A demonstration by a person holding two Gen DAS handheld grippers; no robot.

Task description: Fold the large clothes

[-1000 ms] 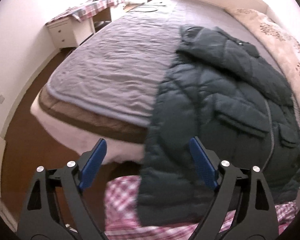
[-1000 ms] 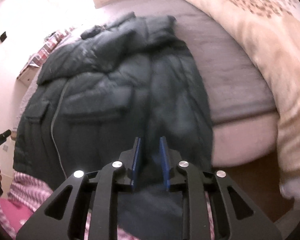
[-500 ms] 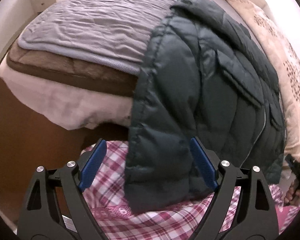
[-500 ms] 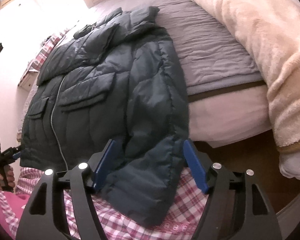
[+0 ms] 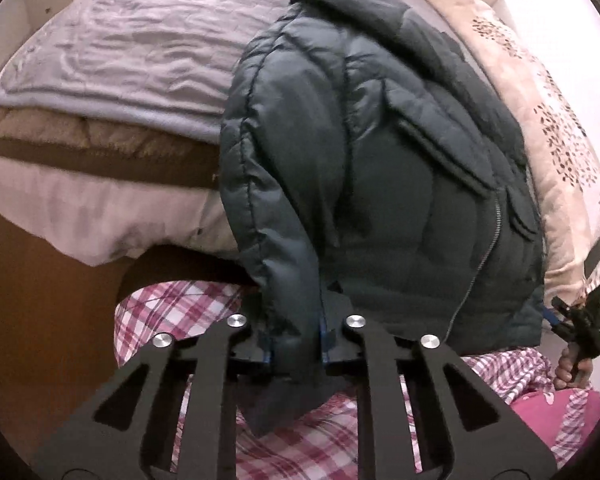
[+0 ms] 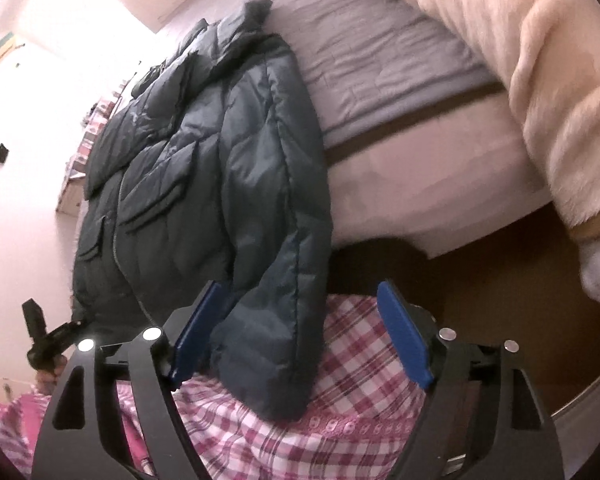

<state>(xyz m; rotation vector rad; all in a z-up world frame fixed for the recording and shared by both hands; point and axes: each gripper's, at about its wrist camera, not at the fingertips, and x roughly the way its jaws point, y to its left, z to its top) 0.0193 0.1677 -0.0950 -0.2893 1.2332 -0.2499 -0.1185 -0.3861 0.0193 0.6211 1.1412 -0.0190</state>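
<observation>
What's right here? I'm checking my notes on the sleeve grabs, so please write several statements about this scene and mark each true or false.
1. The left gripper is shut on the left sleeve. True; its jaws have just been closing.
2. The right gripper pinches the right sleeve. False: the jaws stand wide, the sleeve loose between them; they have just been opening.
3. The jacket is zipped and lies on the bed. True.
4. Both sleeve ends rest on the bed. False: they hang over its edge.
5. The jacket is bright red. False: dark teal.
</observation>
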